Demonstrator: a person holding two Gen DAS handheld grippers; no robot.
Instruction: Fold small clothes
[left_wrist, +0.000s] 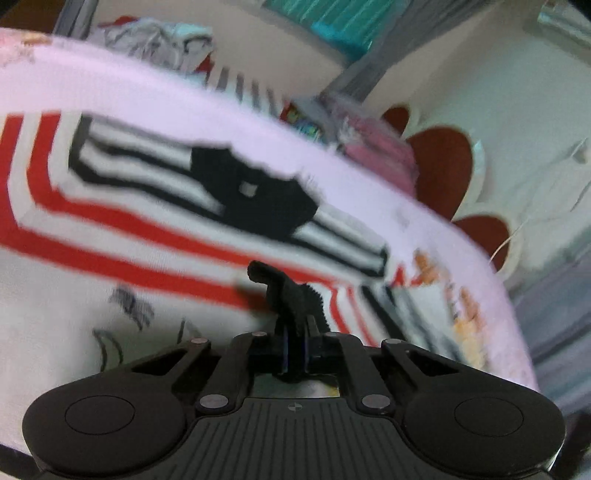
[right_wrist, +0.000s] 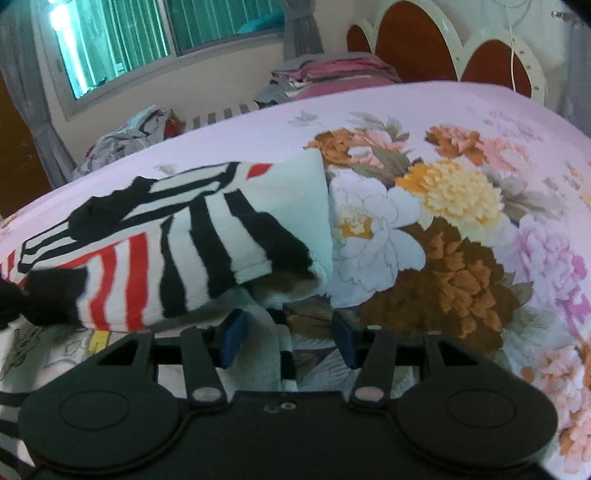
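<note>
A small striped shirt (right_wrist: 184, 240) lies on the bed (right_wrist: 461, 122), on a pink cover with big flowers. The shirt is white with red and black stripes, and part of it is already folded over itself, so the fold seems to be under way. The left hand-held gripper (left_wrist: 295, 354) has its two fingers pressed together on a black bit of the shirt (left_wrist: 291, 295), which sticks up between them. It probably pinches that edge so the cloth can be lifted or pulled flat without slipping. The right hand-held gripper (right_wrist: 290, 343) has its fingers apart, with nothing squeezed. A strip of the shirt lies between its blue pads (right_wrist: 232, 338), but they do not press on it. It looks as if this hand either let go of the cloth or is ready to grab it. Behind the bed there are piles of other clothes (right_wrist: 325, 72), some stacked neatly by the headboard (right_wrist: 417, 44) and some in a loose heap (right_wrist: 129, 136) under the window (right_wrist: 122, 40).
</note>
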